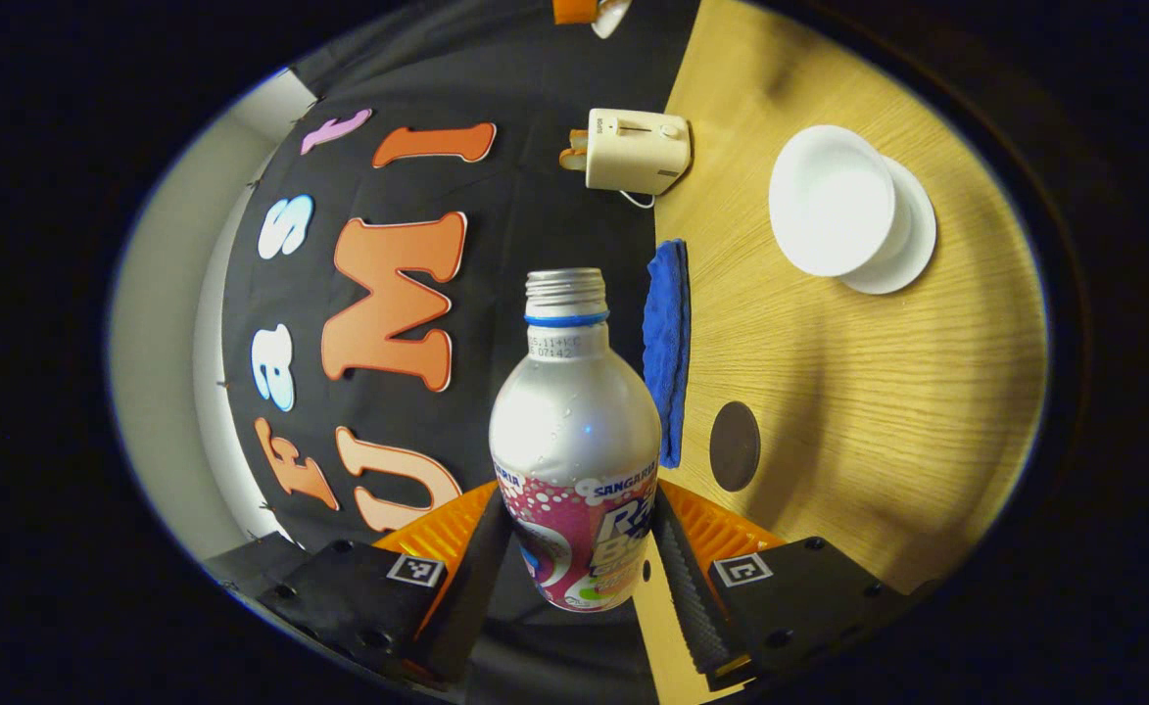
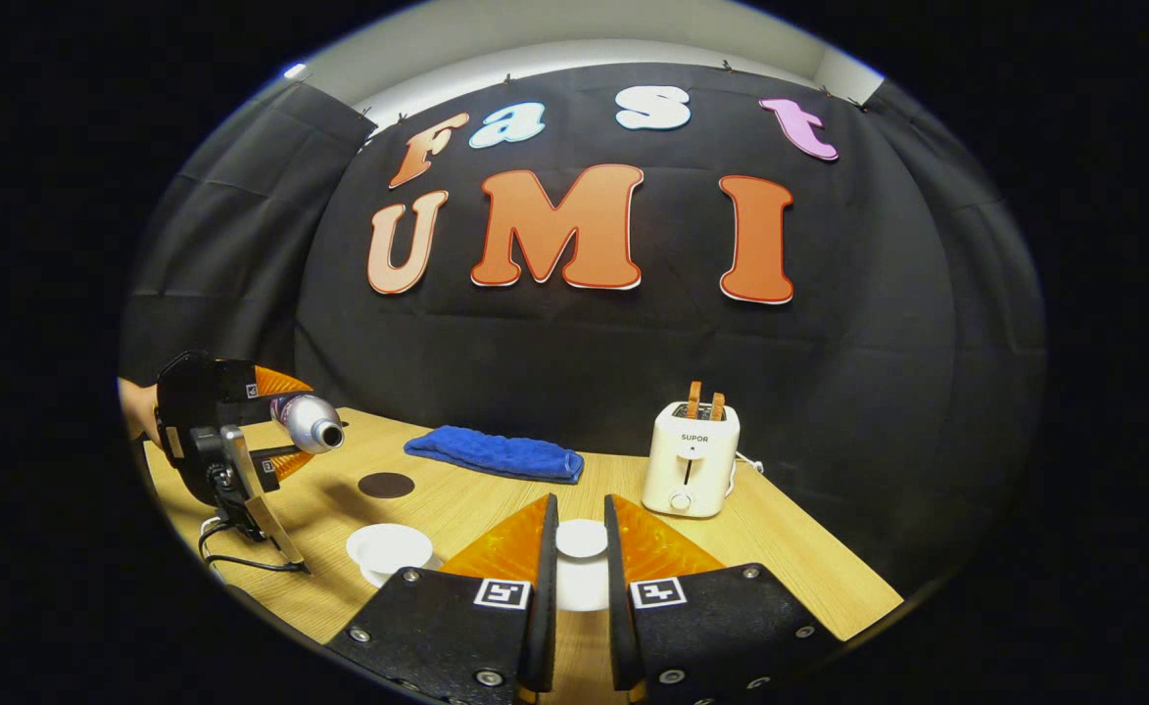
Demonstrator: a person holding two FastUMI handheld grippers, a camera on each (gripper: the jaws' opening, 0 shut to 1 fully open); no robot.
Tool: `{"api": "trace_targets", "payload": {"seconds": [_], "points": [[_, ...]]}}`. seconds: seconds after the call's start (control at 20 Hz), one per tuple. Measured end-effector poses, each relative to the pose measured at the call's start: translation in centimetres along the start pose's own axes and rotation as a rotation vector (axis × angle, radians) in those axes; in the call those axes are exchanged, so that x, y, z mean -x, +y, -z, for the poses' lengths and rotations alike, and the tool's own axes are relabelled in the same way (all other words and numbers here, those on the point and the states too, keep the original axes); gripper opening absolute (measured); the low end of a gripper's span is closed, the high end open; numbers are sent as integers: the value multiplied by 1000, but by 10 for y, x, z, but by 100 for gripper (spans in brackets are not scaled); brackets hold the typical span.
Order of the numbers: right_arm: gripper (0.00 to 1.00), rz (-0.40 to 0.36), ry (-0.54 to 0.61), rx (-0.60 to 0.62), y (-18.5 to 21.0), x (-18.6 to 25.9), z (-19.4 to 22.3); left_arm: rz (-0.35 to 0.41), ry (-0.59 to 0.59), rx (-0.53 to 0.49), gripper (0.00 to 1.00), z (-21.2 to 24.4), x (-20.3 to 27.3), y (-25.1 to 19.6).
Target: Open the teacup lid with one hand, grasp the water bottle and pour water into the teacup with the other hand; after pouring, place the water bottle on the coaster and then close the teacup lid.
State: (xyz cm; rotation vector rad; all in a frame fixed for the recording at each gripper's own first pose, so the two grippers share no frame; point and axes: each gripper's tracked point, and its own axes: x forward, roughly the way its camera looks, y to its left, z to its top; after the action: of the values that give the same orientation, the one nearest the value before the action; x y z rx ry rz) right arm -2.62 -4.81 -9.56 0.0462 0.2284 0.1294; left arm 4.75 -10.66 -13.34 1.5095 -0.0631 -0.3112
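My left gripper point(image 1: 582, 514) is shut on a silver water bottle point(image 1: 574, 411) with a pink label and no cap on its neck. From the right gripper view, the left gripper point(image 2: 285, 431) holds the bottle point(image 2: 308, 421) tipped on its side, mouth pointing right, above the table's left part. The white teacup point(image 1: 829, 201) stands open on its saucer point(image 1: 912, 245); the teacup point(image 2: 388, 546) lies below and right of the bottle's mouth. My right gripper point(image 2: 581, 504) is shut on the white teacup lid point(image 2: 581, 539), held above the table. A dark round coaster point(image 1: 734, 446) point(image 2: 385, 485) lies bare on the wood.
A blue cloth point(image 2: 496, 453) lies along the back edge of the wooden table point(image 2: 780, 568). A cream toaster point(image 2: 690, 458) with two slices stands at the back right. A black cable point(image 2: 241, 560) trails under the left gripper near the table's front left edge.
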Motion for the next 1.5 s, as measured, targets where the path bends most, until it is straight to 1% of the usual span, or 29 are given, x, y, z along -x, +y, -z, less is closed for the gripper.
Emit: {"api": "trace_targets", "payload": {"seconds": [0.05, 0.1, 0.15, 0.2, 0.25, 0.4, 0.45, 0.5, 0.55, 0.6, 0.65, 0.7, 0.85, 0.9, 0.95, 1.0, 1.05, 1.25, 1.3, 1.35, 1.5], "points": [[23, 1, -2, 2, -1, 1, -1, 0, -10, -38, 85, -2, -2, 0], [23, 3, -5, 1, -2, 2, -1, -12, -21, -91, 82, -4, -2, 3], [23, 5, -7, -1, -3, 3, -2, -10, -32, -129, 82, -7, -2, 4], [23, 7, -8, -4, -5, 3, -2, -3, -37, -136, 88, -7, -2, 4], [23, 10, -8, -6, -6, 4, -1, -3, -40, -157, 81, -10, -3, 5], [23, -2, 6, -36, -7, 6, 2, -13, -63, -212, 82, -18, -2, 11], [23, 1, 6, -35, -9, 7, 3, -13, -65, -229, 85, -19, -2, 12], [23, 12, -3, -24, -12, 8, 1, -17, -75, -262, 82, -24, -2, 13], [23, 5, -6, -30, -9, 9, -1, -22, -85, -295, 85, -28, -3, 15], [23, 6, -9, -31, -11, 9, -1, -29, -94, -313, 83, -29, -2, 16], [23, 12, -8, -27, -14, 9, 0, -37, -98, -326, 82, -32, -3, 18], [23, 14, -7, -31, -13, 9, 0, -43, -103, -337, 85, -34, -1, 19], [23, 22, -2, -23, -16, 10, 2, -55, -109, -371, 84, -37, 0, 25], [23, 22, 0, -24, -16, 10, 2, -56, -111, -377, 88, -39, -2, 25], [23, 14, 7, -26, -15, 10, 4, -61, -117, -390, 84, -40, -3, 27], [23, 19, 9, -22, -16, 9, 5, -61, -117, -401, 87, -40, -2, 27], [23, 21, 10, -15, -16, 9, 5, -65, -120, -408, 81, -40, -1, 29], [23, 15, 8, -15, -15, 9, 3, -78, -131, -464, 82, -42, -1, 36], [23, 16, 7, -13, -15, 9, 3, -80, -131, -475, 87, -42, -3, 39], [23, 13, 7, -13, -15, 9, 2, -82, -133, -479, 82, -42, -4, 40], [23, 7, 14, -10, -13, 10, 4, -100, -133, -493, 82, -42, -3, 43]]}}
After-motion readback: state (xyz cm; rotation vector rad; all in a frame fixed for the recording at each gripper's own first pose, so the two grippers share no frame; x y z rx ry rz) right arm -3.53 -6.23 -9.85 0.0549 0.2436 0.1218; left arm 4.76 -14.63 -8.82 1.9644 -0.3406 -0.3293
